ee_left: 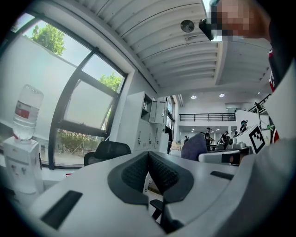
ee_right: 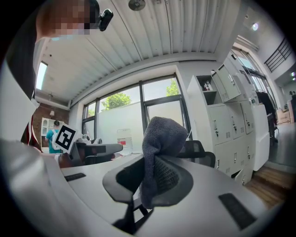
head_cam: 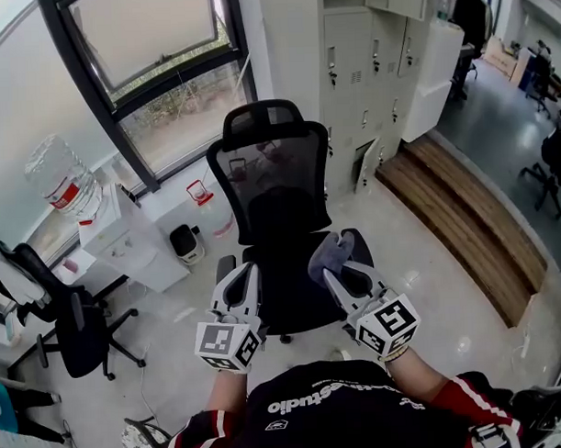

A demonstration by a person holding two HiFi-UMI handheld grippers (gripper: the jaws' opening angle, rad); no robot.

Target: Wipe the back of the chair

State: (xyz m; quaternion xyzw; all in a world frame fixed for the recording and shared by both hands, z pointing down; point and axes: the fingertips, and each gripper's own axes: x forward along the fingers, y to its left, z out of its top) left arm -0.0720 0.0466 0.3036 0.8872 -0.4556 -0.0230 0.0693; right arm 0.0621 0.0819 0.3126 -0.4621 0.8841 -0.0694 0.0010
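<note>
A black mesh office chair (head_cam: 273,214) faces me in the head view, its backrest (head_cam: 268,170) and headrest toward the window. My right gripper (head_cam: 335,261) is shut on a grey cloth (head_cam: 326,255), which sticks up between its pads (ee_right: 162,173) in the right gripper view as a bunched grey cloth (ee_right: 159,139). It hovers over the seat's right side. My left gripper (head_cam: 245,280) is shut with nothing in it, held over the seat's left side. In the left gripper view its pads (ee_left: 159,171) meet, and the chair's headrest (ee_left: 108,152) shows beyond.
A water dispenser (head_cam: 104,215) with a bottle (head_cam: 63,178) stands at the left by the window. A second black chair (head_cam: 68,318) is at the lower left. White lockers (head_cam: 376,68) rise behind the chair, and a wooden step (head_cam: 464,221) runs along the right.
</note>
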